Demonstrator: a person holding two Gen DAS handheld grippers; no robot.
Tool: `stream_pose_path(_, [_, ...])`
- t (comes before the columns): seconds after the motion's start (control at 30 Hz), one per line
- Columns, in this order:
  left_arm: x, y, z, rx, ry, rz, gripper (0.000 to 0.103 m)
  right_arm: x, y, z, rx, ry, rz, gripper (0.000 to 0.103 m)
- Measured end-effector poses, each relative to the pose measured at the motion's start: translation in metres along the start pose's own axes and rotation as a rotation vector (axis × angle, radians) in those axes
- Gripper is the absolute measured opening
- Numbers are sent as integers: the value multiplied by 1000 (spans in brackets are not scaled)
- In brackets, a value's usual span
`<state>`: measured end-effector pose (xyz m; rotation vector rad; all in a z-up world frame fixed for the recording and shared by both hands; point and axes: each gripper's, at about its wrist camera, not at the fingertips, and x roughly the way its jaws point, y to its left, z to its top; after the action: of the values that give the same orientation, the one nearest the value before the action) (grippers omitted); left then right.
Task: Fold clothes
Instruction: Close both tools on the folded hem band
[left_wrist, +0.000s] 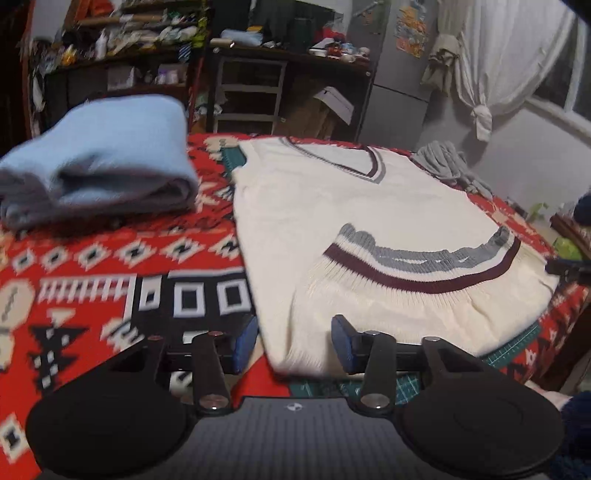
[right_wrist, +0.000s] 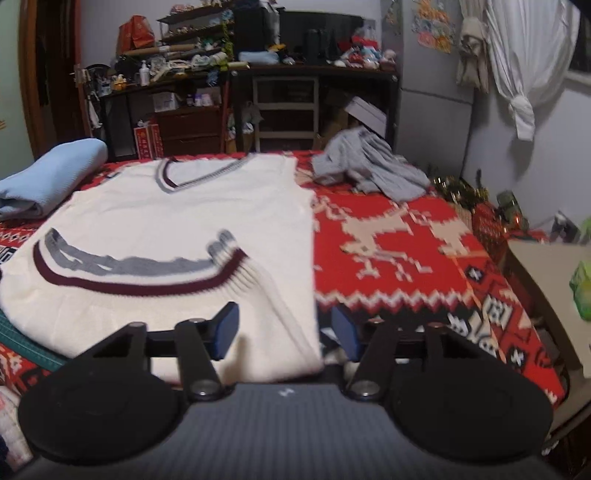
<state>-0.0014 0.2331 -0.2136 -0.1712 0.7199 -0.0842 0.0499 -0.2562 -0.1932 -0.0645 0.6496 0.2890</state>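
Each gripper, left gripper (left_wrist: 294, 341) and right gripper (right_wrist: 284, 334), is spread around a sweater (left_wrist: 369, 206) corner; only one layer could be pinched.

Ribbed cream knit vest (left_wrist: 369, 206), woven patterned blanket (left_wrist: 110, 266), matt black plastic claw (left_wrist: 294, 345).

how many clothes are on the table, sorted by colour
Cream: 1, the V-neck vest with grey and maroon stripes, spread flat in the middle
Light blue: 1, the folded garment at the left
Grey: 1, the crumpled garment at the far right
Total: 3 on the red patterned cloth
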Motion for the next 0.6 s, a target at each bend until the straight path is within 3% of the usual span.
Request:
stream_pose_path(0.13, [1, 0, -4, -10, -6, -10, 26, 6, -14, -11, 89, 27, 31, 45])
stream_pose_path(0.23, [1, 0, -3, -17, -12, -13, 12, 7, -17, -18, 134, 30, 55, 24])
stream_pose_path(0.3, [-1, -2, -2, -11, -7, -6, 8, 8, -17, -17, 144, 35, 67, 11])
stream_pose_path(0.6, [-35, -9, -5, -17, -2, -16, 6, -12, -15, -8, 155, 60, 89, 8])
